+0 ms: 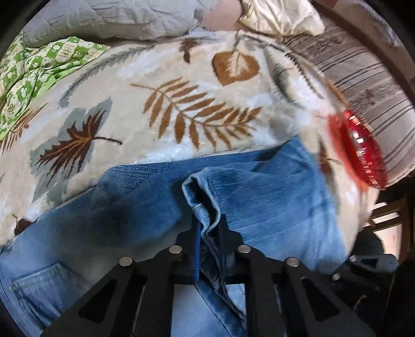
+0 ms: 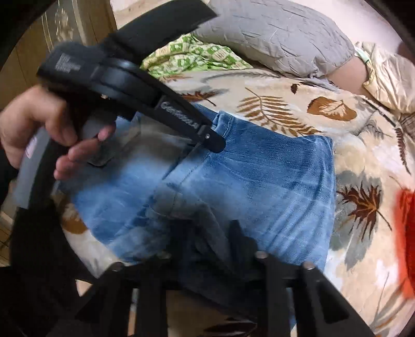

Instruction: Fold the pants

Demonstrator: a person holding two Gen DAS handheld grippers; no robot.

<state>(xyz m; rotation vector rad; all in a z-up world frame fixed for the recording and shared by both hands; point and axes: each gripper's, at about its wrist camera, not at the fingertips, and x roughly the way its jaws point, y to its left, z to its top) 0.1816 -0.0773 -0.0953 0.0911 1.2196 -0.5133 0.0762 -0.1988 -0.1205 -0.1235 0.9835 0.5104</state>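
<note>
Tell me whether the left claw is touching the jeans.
Touching. The left wrist view shows the left claw pinching a bunched fold of the jeans between its fingers.

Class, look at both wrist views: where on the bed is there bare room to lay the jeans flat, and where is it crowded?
Free: leaf-print blanket between the jeans and grey pillow. Crowded: the green checked cloth, the red object and the cream pillow. Both grippers, left gripper and right gripper, pinch denim.
</note>
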